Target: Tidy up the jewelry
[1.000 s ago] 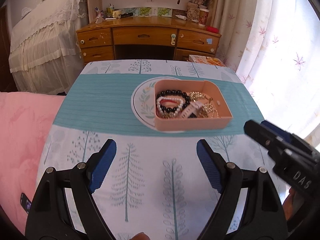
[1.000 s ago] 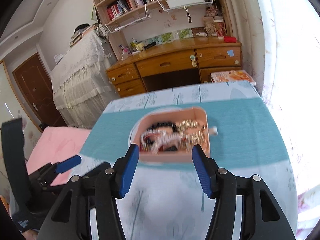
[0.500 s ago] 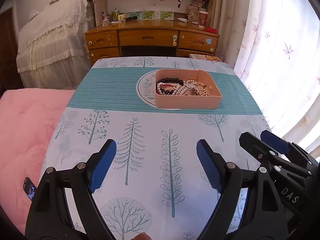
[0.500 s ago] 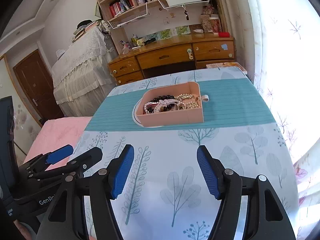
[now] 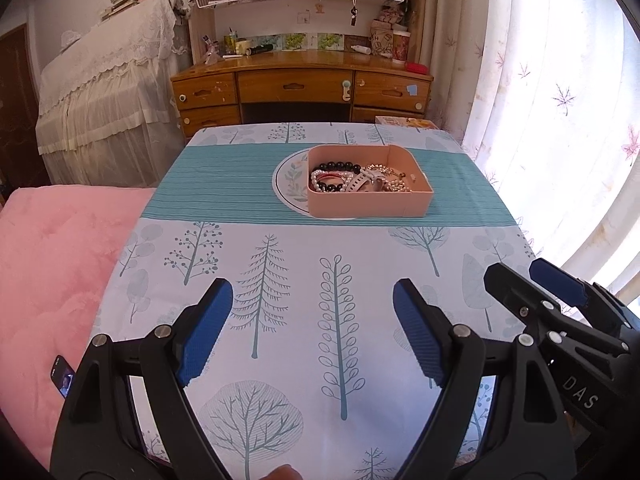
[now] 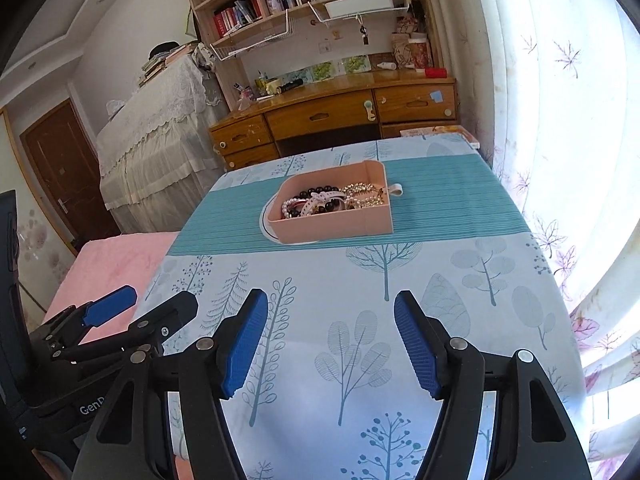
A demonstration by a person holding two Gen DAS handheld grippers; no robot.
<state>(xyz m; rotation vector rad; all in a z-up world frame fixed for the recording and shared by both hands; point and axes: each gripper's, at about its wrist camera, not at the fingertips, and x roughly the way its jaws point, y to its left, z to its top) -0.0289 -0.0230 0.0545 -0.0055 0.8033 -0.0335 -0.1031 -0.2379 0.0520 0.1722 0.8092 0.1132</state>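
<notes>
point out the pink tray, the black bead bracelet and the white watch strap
pink tray [image 5: 370,205]: left wrist view, on its near outer wall.
black bead bracelet [image 5: 341,166]: left wrist view, on the far arc of beads.
white watch strap [image 5: 357,182]: left wrist view, on the band's middle.

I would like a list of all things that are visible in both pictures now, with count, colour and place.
tray: 1, pink, on the teal stripe of the table, over a round white mark
jewelry: a heap, black and white beads, gold chains, inside the tray
tablecloth: 1, pale blue with trees, over the table
desk: 1, brown wood, behind the table
blanket: 1, pink, left of the table
curtain: white, leaf print, on the right
phone: 1, dark, on the blanket
left gripper: 1, black with blue pads, open, near edge
right gripper: 1, the same, open, near edge
</notes>
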